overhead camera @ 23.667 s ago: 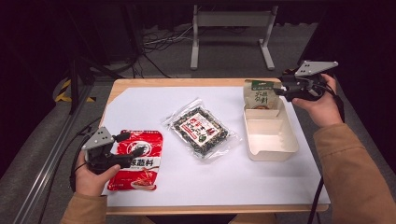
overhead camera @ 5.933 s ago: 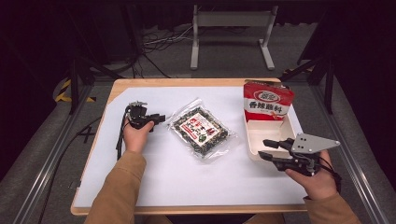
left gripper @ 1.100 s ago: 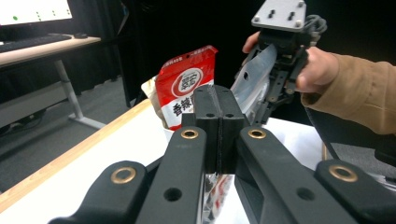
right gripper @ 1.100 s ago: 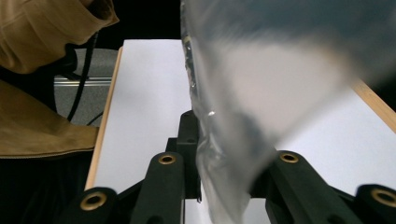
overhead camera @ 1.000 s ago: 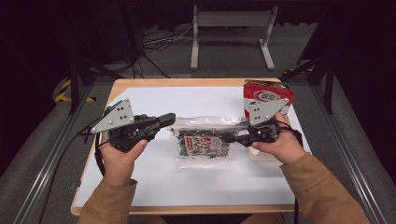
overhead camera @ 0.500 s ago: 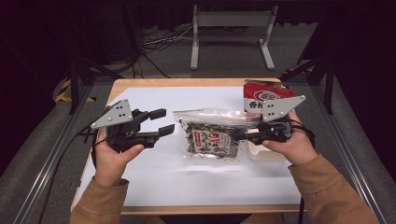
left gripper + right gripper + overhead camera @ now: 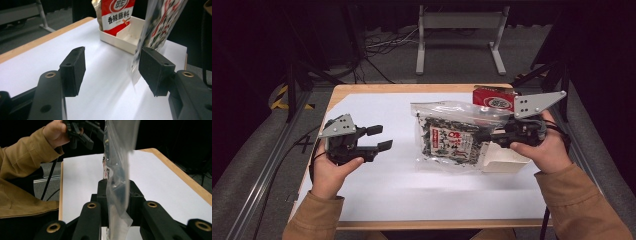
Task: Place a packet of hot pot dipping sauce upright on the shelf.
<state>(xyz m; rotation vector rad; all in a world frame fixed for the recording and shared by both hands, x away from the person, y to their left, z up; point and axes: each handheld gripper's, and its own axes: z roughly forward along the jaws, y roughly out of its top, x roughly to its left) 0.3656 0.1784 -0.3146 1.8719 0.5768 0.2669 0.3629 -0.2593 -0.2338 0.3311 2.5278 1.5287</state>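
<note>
- A person sits at a wooden table (image 7: 343, 95) covered with white paper (image 7: 387, 190); tan sleeves enter from the bottom of the high view
- The left gripper (image 7: 379, 139) is held over the left part of the paper; its jaws stand wide apart with nothing between them
- The right gripper (image 7: 486, 136) is clamped on the edge of a clear plastic bag (image 7: 452, 137) with dark contents and a red-and-white label; the bag hangs lifted off the paper, between the two grippers
- In the left gripper view, the bag's edge (image 7: 160, 27) hangs just beside the right-hand jaw; touching or not, I cannot tell
- Behind the bag sits a white divided tray (image 7: 125, 37); a red packet (image 7: 117, 13) stands upright in it
</note>
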